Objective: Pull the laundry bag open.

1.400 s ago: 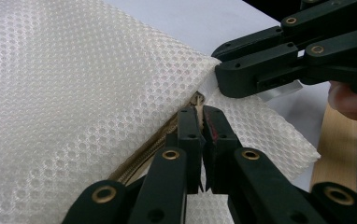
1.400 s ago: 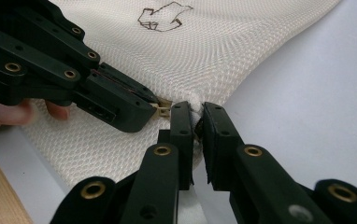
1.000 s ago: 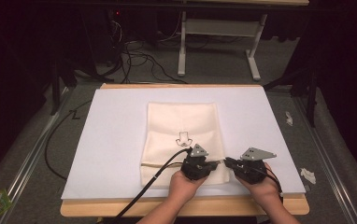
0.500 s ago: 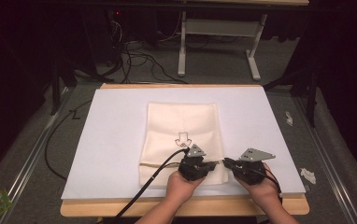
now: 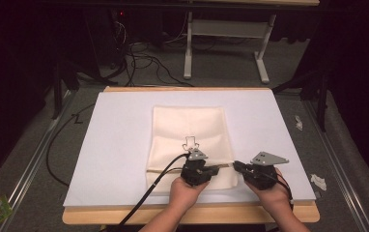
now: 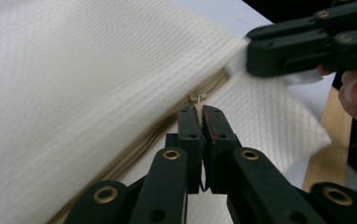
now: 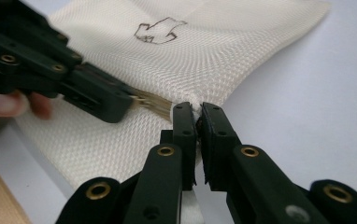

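Cream zippered pillowcase (image 5: 190,140) lies flat mid-mat on the white sheet (image 5: 115,145), zip seam near its near edge. Left gripper (image 6: 200,116) clamped shut on the zipper pull (image 6: 197,99). Right gripper (image 7: 196,112) pinched shut on the case's right edge at the seam end, just right of the left one.

No words, numbers or brand names can be read anywhere. The one sign is a small dark outline figure (image 7: 159,30) drawn on the cream pillowcase (image 7: 214,51), lying beyond the fingers (image 7: 184,122); its shape stays unclear.
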{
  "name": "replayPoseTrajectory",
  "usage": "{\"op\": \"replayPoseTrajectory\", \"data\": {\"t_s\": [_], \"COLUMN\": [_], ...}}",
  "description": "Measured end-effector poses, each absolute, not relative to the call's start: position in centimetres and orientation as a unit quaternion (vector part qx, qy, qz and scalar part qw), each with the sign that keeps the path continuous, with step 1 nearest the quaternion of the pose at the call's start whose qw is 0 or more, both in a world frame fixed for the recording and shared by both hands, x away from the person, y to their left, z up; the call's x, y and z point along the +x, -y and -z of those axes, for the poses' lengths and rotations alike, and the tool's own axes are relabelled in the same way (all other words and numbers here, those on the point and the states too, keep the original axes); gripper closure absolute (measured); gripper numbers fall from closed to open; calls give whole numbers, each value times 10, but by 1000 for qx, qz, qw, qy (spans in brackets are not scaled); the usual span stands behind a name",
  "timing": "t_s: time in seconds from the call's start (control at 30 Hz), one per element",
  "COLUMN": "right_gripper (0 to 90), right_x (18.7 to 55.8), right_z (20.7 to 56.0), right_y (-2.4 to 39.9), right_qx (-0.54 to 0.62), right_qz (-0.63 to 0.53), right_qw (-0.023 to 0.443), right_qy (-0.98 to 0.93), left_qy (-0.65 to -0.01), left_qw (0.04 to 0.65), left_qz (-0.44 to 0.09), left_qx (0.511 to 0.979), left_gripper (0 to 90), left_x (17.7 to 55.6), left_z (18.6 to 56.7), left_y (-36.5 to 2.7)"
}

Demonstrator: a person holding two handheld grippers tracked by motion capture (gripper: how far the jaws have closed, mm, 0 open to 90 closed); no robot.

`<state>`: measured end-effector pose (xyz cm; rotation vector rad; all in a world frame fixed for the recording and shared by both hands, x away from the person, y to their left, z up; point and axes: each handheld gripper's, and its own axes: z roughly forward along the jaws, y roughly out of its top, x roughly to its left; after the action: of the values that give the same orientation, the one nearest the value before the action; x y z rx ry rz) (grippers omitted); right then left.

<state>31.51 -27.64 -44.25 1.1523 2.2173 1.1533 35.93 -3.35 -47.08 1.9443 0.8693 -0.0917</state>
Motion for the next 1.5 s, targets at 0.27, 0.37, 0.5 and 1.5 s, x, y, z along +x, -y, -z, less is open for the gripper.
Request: {"op": "replayPoseTrajectory", "data": {"t_s": [0.27, 0.37, 0.5, 1.5], "right_gripper": [864, 865, 868, 448], "right_x": [314, 314, 314, 319], "right_z": [443, 442, 441, 449], "right_y": [282, 274, 278, 341], "right_qx": [410, 404, 412, 473], "right_qz": [-413, -411, -405, -441], "right_qw": [192, 192, 206, 216], "right_qy": [-791, -795, -789, -732], "left_qy": [-350, -356, -396, -409], "left_qw": [472, 462, 452, 457], "left_qz": [24, 13, 11, -157], "left_qx": [809, 812, 799, 774], "left_gripper": [875, 875, 877, 484], "left_x": [356, 357, 364, 356], "left_z": [469, 466, 471, 458], "left_y": [15, 7, -21, -170]}}
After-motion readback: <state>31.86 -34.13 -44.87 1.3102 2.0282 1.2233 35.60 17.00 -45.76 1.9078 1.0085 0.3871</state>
